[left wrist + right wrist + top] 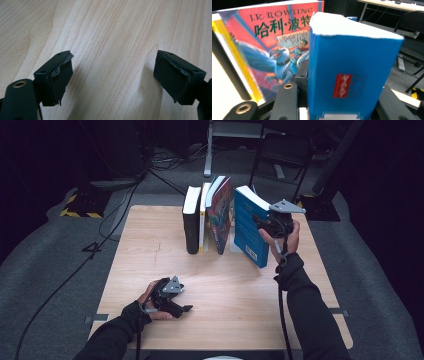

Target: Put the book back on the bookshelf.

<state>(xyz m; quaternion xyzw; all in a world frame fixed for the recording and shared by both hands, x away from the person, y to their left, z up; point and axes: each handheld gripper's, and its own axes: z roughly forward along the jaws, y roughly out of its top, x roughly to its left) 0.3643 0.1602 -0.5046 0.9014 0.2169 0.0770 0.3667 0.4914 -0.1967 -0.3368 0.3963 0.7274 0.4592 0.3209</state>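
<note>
While clamped in right gripper (pixel 274 226), blue book (pixel 248 226) stands tilted at upper centre-right of high view, beside book row (pixel 207 215): thick, white page edges, red label on spine. Left gripper (pixel 112 75) spread wide, empty, over table (pixel 225 290).

The red book cover (pixel 274 50) reads "J.K. ROWLING" above Chinese characters "哈利·波特".

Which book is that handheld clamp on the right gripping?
On the pale wooden table, a row of upright books stands near the far edge. Just right of it, the right gripper clamps a thick bright-blue paperback, tilted and apart from the row, with a red spine label.
</note>
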